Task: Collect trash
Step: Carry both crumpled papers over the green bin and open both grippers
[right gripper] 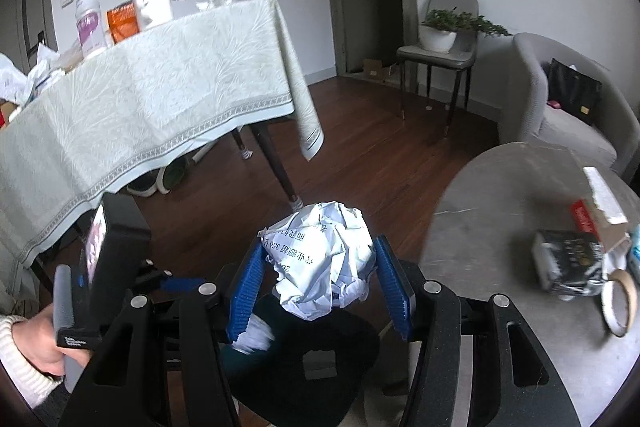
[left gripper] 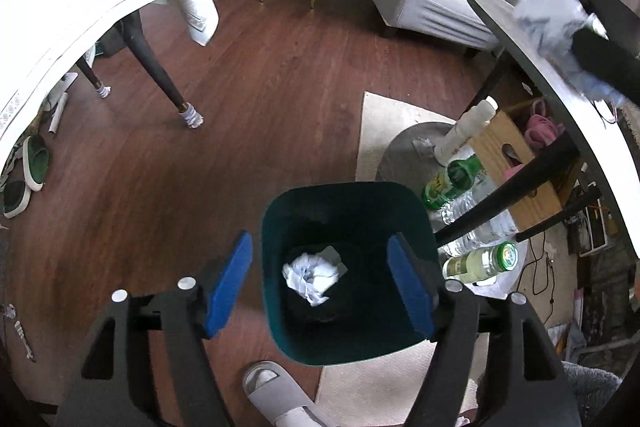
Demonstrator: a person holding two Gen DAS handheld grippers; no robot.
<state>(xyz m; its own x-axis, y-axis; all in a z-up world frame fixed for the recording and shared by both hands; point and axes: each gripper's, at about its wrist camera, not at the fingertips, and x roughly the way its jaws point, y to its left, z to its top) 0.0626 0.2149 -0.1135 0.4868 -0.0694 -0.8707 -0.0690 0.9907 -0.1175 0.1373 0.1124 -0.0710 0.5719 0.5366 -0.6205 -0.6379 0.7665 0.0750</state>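
Paper (right gripper: pixel 320 259) clamped in right tongs (right gripper: pixel 318 291) above bin (right gripper: pixel 300 367).

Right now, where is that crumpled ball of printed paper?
In the right wrist view the crumpled paper sits low and central, clamped in the right gripper, above the dark green bin.

Dark teal bin (left gripper: pixel 280 227), white crumpled paper (right gripper: pixel 324 259), blue fingers (right gripper: pixel 248 291), perhaps leaf-patterned pale tablecloth (right gripper: pixel 160 87).

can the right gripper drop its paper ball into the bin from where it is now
Probably yes. The right gripper holds the crumpled paper ball right above the dark green bin, and nothing sits between them; the left gripper hangs open off to the side.
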